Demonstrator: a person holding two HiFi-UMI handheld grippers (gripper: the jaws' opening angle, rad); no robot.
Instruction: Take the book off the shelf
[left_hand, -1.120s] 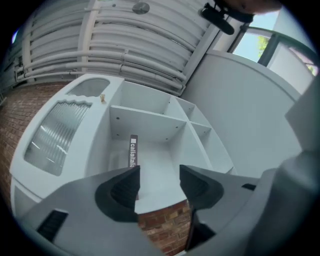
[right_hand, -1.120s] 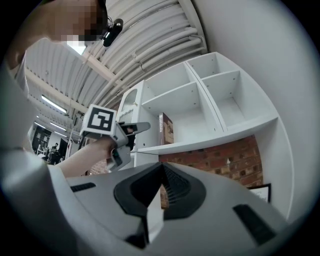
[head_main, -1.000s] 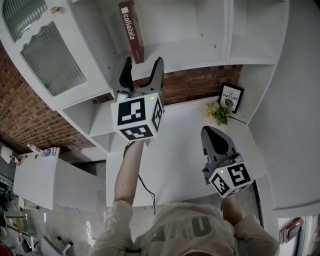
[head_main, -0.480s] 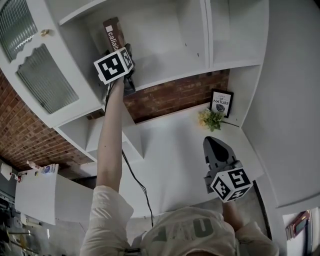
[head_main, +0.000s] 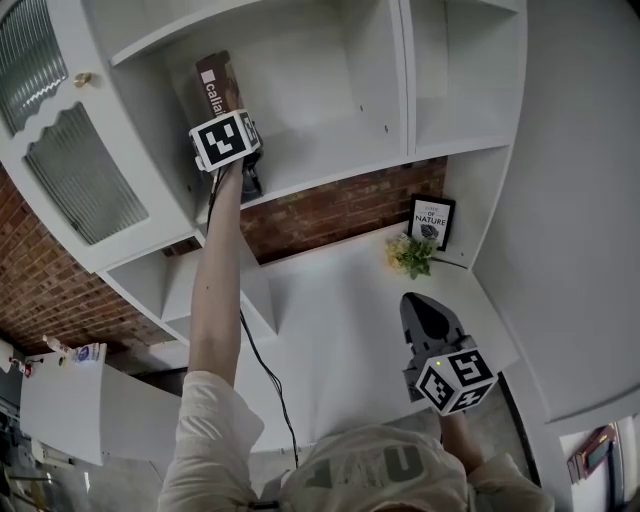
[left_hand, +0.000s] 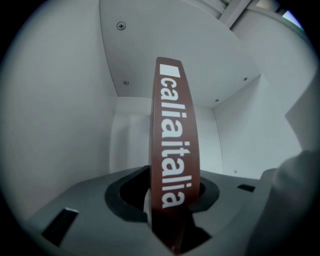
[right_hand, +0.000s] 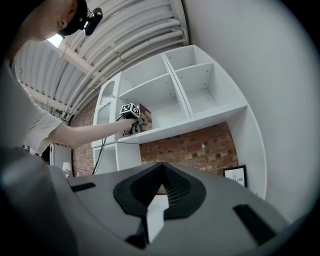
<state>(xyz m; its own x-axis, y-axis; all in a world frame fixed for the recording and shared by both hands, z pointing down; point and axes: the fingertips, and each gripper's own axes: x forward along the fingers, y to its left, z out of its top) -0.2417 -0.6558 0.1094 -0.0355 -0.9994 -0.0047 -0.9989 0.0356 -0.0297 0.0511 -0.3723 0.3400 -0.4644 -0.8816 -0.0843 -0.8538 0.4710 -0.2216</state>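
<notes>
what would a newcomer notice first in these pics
The brown book, caliaitalia in white on its spine, stands on the upper white shelf, and the left hand-held gripper is closing its jaws around that spine. Lower down, the right hand-held gripper hangs shut and empty above the white counter, near a small plant and a framed print.

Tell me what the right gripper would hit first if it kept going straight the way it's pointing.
Probably the brick wall below the shelf: the right gripper, jaws shut, lines up with it; the framed picture sits off to the right. Anything lower is hidden by the gripper.
</notes>
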